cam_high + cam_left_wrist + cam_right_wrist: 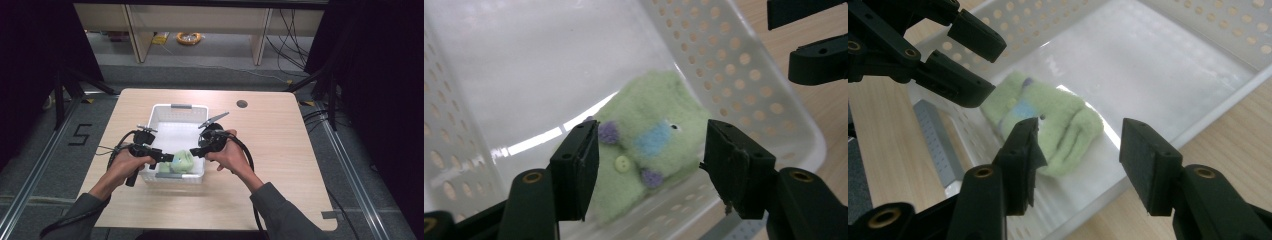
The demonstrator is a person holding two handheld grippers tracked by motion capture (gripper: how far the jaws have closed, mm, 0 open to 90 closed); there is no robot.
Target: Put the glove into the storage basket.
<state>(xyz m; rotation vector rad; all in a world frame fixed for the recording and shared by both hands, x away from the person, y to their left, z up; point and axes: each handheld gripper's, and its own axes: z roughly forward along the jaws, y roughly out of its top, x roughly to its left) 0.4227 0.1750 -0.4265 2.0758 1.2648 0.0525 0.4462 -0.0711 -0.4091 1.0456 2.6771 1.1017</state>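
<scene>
Two grippers: my left gripper (pixel 649 165) and right gripper (pixel 1078 155) hover with jaws apart, holding nothing.
Toy: green plush toy (pixel 651 145) lies in the white basket (pixel 165 111), near corner.
Handling: likely light, soft, squashy, not fragile.
Grip: pinch its thick middle.

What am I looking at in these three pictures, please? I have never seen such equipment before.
A person sits at a wooden table and holds a hand tool in each hand. Each tool is a gripper with two black jaws. The high view looks down from above: the left gripper and right gripper meet over a white perforated basket. The other two pictures come from small cameras riding on each gripper. Inside the basket lies a green plush toy with a blue patch and purple spots. Both grippers are open around it; nothing is held yet.
</scene>
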